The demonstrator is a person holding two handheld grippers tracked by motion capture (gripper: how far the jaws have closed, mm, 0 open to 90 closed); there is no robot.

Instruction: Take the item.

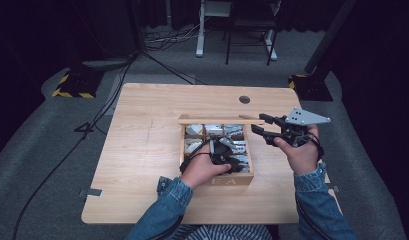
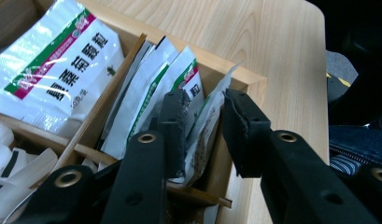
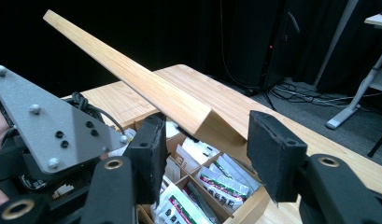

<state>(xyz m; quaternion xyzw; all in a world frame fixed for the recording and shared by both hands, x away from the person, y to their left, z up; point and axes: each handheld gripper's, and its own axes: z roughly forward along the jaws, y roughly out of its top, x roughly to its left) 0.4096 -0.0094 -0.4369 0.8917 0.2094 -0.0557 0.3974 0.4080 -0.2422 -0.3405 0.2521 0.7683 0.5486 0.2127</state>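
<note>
Presently, at the near edge of the desk (image 1: 142,200), two denim sleeves enter from below. The left claw (image 1: 227,159) is lowered into the near right part of the wooden box (image 1: 227,181), which sits at the middle of the desk. In the left gripper view, this claw (image 2: 205,121) stands apart, one jaw on each side of a white sachet (image 2: 205,140) standing upright in a corner compartment; the sachet touches the left jaw, while a gap remains to the other. Neighbouring compartments hold further sachets (image 2: 53,70) with green and red bands, separated by thin wooden dividers.

Farther back, the right claw (image 1: 259,126) is held just beside the box's far right corner. In the right gripper view, its jaws stand apart (image 3: 205,149) around the end of the wooden lid (image 3: 146,86), which is raised on a slant above the open box; no contact with either pad can be confirmed. The grey plate (image 1: 306,117) sits atop this gripper.
</note>
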